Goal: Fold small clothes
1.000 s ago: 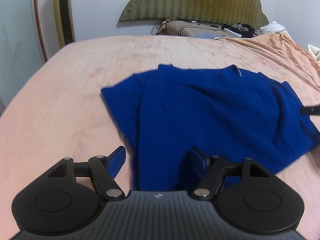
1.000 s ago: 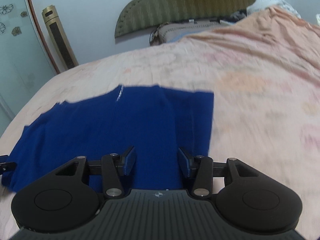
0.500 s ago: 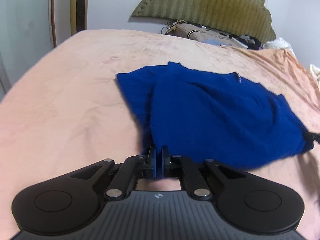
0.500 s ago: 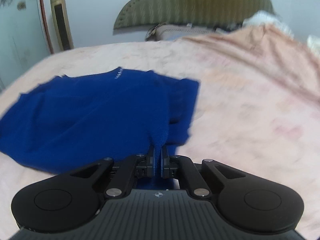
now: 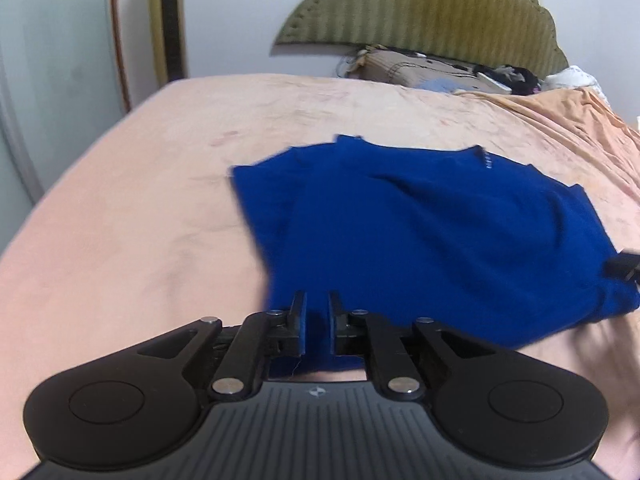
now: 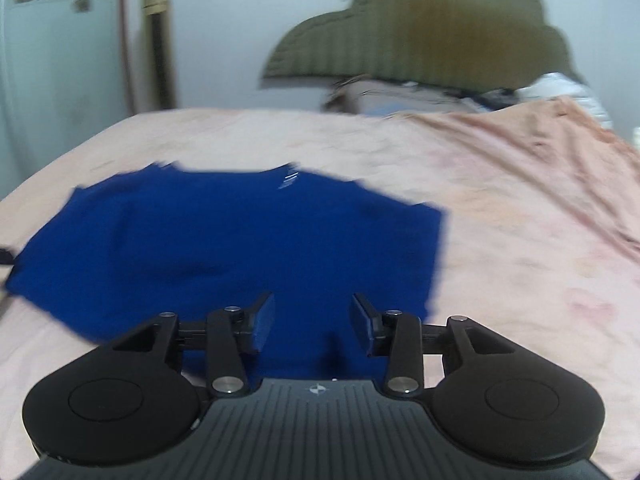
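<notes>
Left gripper (image 5: 317, 322): I keep it clamped on the near hem of the blue shirt (image 5: 440, 232); a strip of blue cloth fills the narrow gap between the fingers, at lower centre of the left wrist view. Same grip as half a second ago.

Right gripper (image 6: 312, 322): the change is here. Half a second ago it was pinched on the hem; now its jaws stand wide apart with nothing caught between them, over the near edge of the cloth at lower centre of the right wrist view.

Blue shirt: lies on the pink bedsheet (image 5: 140, 220), mid-frame in both views, collar tag toward the headboard (image 5: 420, 12). In the left view a sleeve or side panel looks tucked in along its left edge. The right view is motion-blurred, so I cannot read the creases there.

Far corner: a dark gripper tip shows at the right edge of the left view, against the shirt's corner.

Meaning for the task: I judge one corner freed and the other held, so this hem is mid-placement, not finished.

Next call: let go on the left too, or re-grip on the right.

Risk: a one-sided hold may skew the hem.
</notes>
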`<state>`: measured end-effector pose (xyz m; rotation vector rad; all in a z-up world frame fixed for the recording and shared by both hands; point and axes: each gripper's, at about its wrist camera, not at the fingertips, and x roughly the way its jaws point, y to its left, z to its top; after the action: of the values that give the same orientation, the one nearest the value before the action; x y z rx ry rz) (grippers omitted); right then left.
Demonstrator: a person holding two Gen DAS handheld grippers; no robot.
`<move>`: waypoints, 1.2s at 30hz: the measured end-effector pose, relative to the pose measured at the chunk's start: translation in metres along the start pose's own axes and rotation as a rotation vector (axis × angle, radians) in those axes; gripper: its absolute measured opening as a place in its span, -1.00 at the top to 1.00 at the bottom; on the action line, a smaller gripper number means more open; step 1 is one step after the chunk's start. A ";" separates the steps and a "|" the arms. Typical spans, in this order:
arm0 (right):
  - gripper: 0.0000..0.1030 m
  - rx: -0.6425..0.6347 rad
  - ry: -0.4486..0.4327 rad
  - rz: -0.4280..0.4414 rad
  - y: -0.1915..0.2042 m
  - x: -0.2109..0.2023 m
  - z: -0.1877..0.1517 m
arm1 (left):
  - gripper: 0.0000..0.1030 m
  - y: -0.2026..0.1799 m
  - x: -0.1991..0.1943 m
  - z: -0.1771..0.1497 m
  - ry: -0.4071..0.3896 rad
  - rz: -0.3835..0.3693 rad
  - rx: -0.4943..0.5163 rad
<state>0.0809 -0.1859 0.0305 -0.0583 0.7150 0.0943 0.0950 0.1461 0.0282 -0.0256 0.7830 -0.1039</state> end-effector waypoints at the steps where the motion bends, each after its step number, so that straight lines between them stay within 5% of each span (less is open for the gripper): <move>1: 0.04 -0.007 0.018 0.007 0.003 0.004 -0.002 | 0.72 -0.008 0.005 0.000 0.013 -0.001 0.004; 6: -0.10 -0.002 0.092 0.006 0.004 0.016 -0.017 | -0.05 -0.029 0.021 -0.011 0.043 0.017 0.027; 8: -0.11 0.014 0.083 0.006 0.001 0.011 -0.018 | -0.16 -0.037 0.021 -0.016 0.029 0.046 0.062; 19: -0.41 -0.005 0.073 -0.015 0.008 0.012 -0.030 | -0.32 -0.041 0.023 -0.021 0.037 0.074 0.081; 30: -0.93 -0.021 0.064 -0.013 0.010 0.015 -0.039 | -0.45 -0.042 0.021 -0.025 0.034 0.079 0.103; 36: -0.99 -0.007 0.035 -0.004 0.009 0.015 -0.045 | -0.49 -0.034 0.013 -0.019 0.019 0.077 0.088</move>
<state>0.0623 -0.1801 -0.0137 -0.0680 0.7491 0.0923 0.0886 0.1116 0.0077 0.0891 0.7964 -0.0661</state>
